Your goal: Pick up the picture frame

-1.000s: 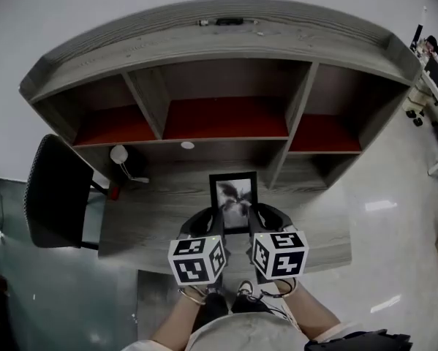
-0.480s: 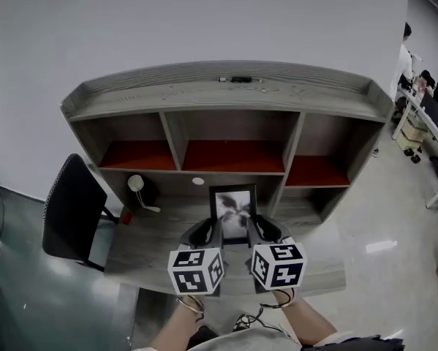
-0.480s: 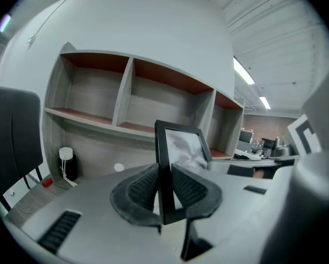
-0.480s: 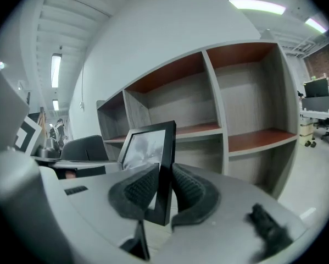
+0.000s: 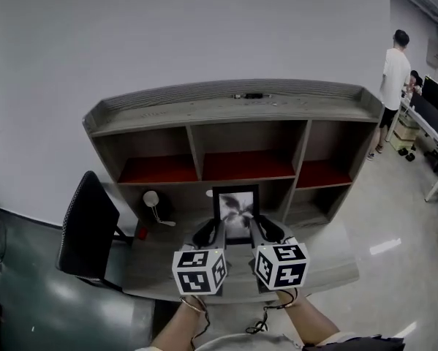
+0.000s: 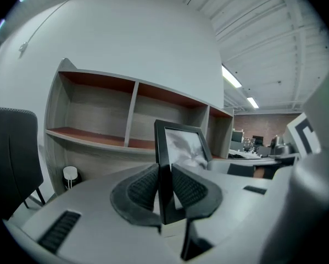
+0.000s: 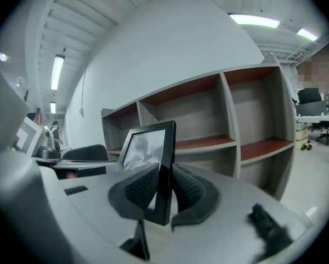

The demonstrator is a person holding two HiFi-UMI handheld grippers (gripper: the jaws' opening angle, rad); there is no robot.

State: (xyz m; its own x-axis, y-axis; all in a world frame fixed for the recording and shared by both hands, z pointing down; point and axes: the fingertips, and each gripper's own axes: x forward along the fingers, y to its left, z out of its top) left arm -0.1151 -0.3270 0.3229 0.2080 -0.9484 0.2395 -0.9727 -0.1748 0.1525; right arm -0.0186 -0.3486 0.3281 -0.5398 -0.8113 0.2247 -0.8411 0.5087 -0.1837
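Lifting together, we get the picture frame (image 5: 236, 210) up off the desk (image 5: 327, 256), so it is picked up; left claw (image 6: 165, 175) and right claw (image 7: 163, 175) pinch its sides.

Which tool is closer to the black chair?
Left. The left tool grips the picture frame by its left edge, on the side toward the black chair. The right tool grips its right edge, farther from the chair.

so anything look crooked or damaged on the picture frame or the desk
Nothing stands out. The picture frame is upright and intact, gripped on its side edges by the left gripper and right gripper. No spill or damage shows on the desk.
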